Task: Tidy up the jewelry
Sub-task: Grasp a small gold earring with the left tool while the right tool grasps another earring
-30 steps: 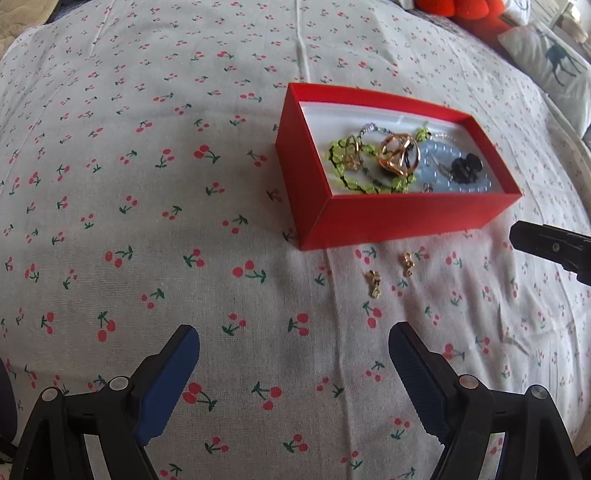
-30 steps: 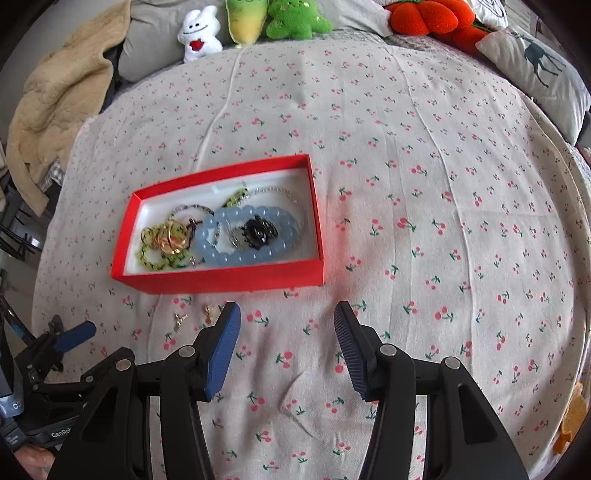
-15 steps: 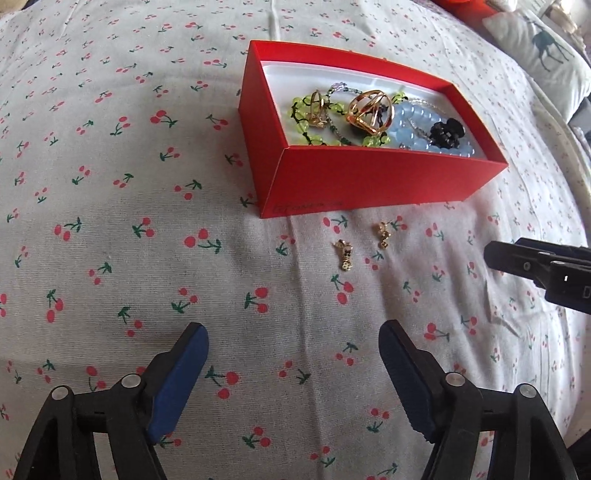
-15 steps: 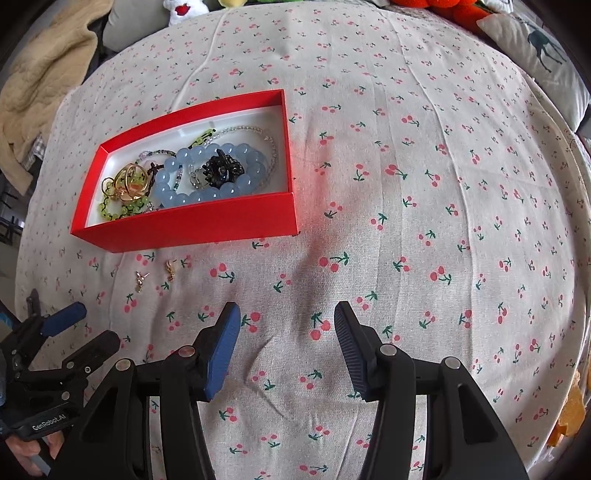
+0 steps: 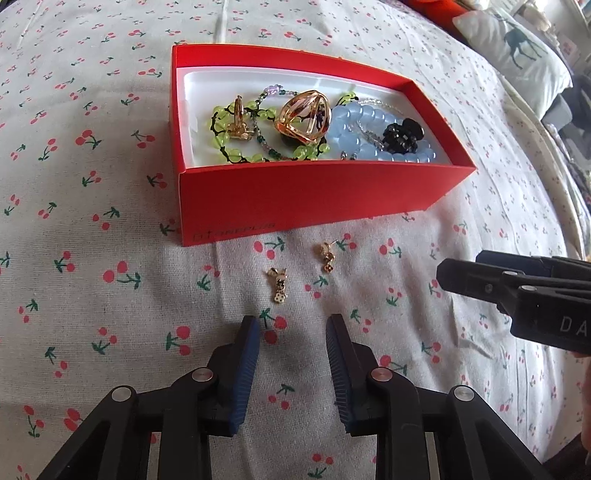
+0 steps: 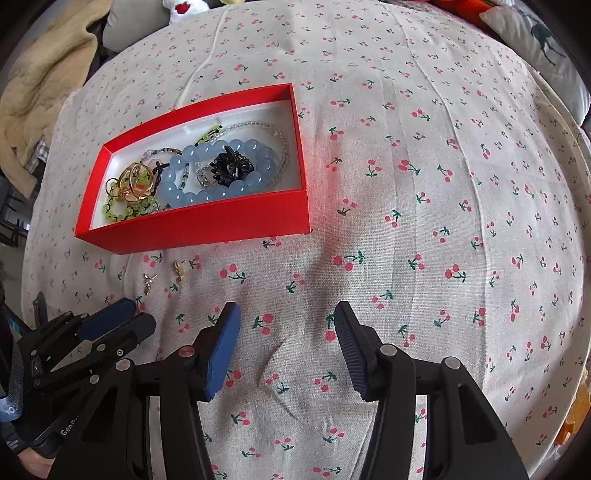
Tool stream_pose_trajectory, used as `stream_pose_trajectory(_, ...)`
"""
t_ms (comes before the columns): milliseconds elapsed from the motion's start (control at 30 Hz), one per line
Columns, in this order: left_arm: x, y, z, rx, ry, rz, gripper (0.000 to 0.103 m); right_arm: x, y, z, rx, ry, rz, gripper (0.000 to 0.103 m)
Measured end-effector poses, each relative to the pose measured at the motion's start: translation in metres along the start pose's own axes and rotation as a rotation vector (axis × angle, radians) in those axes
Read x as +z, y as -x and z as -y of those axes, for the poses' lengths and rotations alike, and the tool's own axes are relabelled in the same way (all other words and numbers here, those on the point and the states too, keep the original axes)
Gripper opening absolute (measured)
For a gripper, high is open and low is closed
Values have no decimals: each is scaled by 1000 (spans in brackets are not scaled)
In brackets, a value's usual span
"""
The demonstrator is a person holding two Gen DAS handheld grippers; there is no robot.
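Note:
A red box point(image 5: 310, 199) point(image 6: 207, 221) on the cherry-print bedsheet holds a blue bead bracelet point(image 5: 369, 118) point(image 6: 221, 170), a green bead bracelet point(image 5: 236, 147), gold rings point(image 5: 304, 116) and a black ornament point(image 5: 400, 136). Two small gold earrings point(image 5: 279, 282) point(image 5: 327, 254) lie on the sheet just in front of the box; they also show in the right wrist view point(image 6: 149, 282) point(image 6: 180, 269). My left gripper point(image 5: 291, 325) is open, narrowed, empty, just short of the nearer earring. My right gripper point(image 6: 286, 317) is open and empty, right of the earrings.
The right gripper's side point(image 5: 517, 291) reaches in from the right in the left wrist view. A deer-print pillow point(image 5: 517, 48) lies at the far right. A beige blanket point(image 6: 40, 85) and plush toys point(image 6: 181, 7) lie at the bed's far left edge.
My left gripper has moved forward toward the earrings and its jaws have narrowed. My right gripper has also come closer to the box, still open.

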State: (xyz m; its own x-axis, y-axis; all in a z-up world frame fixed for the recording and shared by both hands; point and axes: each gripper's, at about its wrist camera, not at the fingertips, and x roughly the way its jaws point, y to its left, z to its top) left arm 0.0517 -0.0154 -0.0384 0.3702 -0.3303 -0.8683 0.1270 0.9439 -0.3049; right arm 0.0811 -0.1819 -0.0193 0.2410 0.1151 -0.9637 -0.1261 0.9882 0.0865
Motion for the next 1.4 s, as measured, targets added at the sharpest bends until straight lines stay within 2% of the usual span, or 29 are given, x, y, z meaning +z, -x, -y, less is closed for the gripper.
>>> stream_pose_trajectory(167, 7, -8, 7, 17, 10, 14, 26, 0, 0, 4, 5, -17, 0, 56)
stream_pose_trajectory(300, 11, -15, 13, 84, 2, 19, 19, 1, 1, 9, 6, -33, 3, 56)
stream_pose_trajectory(367, 12, -16, 15, 123, 0, 23, 8, 2, 1, 10, 10, -41, 5, 56)
stream_pose_trajectory(433, 14, -18, 16, 152, 10, 25, 2, 2, 0, 10, 9, -54, 8, 56)
stream_pose_trajectory(700, 12, -6, 3, 171, 39, 34, 0, 4, -8, -3, 34, -65, -4, 56)
stream_pose_trajectory(933, 0, 16, -30, 185, 89, 43, 0, 9, -17, -23, 42, -27, -9, 56)
stream_pose_trajectory(1167, -8, 28, -49, 189, 117, 46, 0, 14, -26, -42, 103, -50, -1, 55)
stream_pose_trajectory(1200, -8, 29, -50, 189, 119, 47, 0, 14, -28, -46, 107, -44, 4, 54)
stream_pose_trajectory(1267, -9, 31, -52, 188, 122, 49, 0, 14, -31, -58, 106, -20, 7, 44)
stream_pose_trajectory(1400, -9, 33, -54, 183, 127, 50, 0, 14, -40, -82, 59, 51, 33, 35)
